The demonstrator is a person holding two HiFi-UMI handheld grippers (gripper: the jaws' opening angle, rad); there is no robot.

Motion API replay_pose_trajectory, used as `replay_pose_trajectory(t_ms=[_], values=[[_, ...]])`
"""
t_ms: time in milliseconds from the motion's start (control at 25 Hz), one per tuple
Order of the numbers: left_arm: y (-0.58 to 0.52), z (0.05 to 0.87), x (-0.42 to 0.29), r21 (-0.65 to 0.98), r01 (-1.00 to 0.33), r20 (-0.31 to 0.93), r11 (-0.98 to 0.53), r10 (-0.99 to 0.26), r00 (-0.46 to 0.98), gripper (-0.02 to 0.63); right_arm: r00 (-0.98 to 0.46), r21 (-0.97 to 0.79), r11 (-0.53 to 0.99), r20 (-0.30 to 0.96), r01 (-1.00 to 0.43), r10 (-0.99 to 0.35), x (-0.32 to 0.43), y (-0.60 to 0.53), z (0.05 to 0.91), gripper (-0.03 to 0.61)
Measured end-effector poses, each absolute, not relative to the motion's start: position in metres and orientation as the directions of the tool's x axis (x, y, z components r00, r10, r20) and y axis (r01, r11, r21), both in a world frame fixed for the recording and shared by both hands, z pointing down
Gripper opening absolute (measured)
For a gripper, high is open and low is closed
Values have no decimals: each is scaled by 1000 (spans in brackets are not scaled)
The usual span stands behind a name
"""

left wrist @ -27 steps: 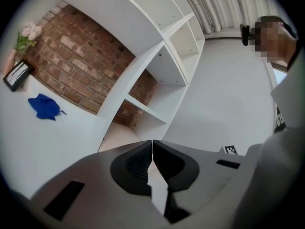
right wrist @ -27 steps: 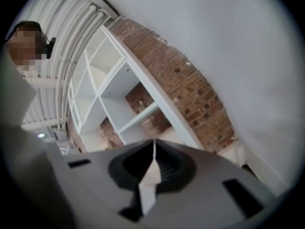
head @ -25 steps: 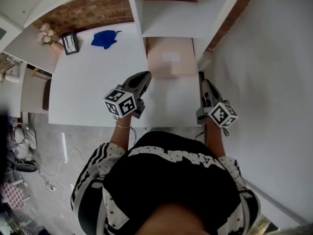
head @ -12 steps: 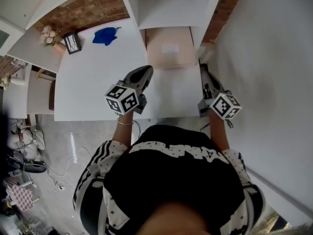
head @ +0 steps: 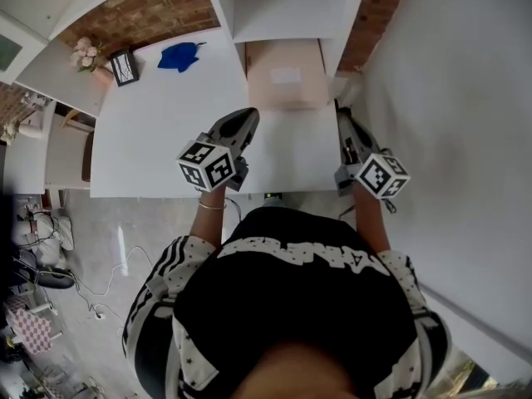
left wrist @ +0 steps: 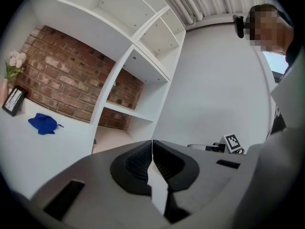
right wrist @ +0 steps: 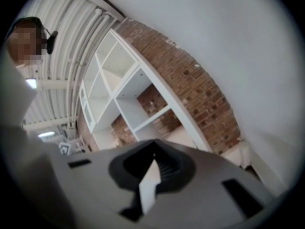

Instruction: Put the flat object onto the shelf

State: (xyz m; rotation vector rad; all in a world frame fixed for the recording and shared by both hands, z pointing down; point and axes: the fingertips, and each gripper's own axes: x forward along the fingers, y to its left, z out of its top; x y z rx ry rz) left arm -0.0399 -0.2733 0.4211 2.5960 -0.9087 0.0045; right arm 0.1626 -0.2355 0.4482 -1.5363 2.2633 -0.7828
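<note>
Two claws, both clenched on nothing: the left gripper (head: 247, 119) and the right gripper (head: 342, 119) hang over the white table (head: 150, 131). One flat pink object (head: 285, 77) lies alone in the shelf's (head: 223, 2) bottom bay. Off left sit one blue cloth (head: 180, 57), one framed picture (head: 124, 68) and one flower bunch (head: 82, 54).

Left claw (head: 247, 121) and right claw (head: 342, 120), both closed, empty.

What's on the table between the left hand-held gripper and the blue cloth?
Nothing; the head view shows bare white table between left hand-held gripper and blue cloth.
</note>
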Motion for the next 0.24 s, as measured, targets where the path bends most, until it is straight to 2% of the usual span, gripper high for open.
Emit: replay_pose_trajectory(t_ms=[240], values=[[-264,417,-38,355,-609,128,-709,-609,783,40,-400,-580,299,51,-758,-915,161,-229,443,29]])
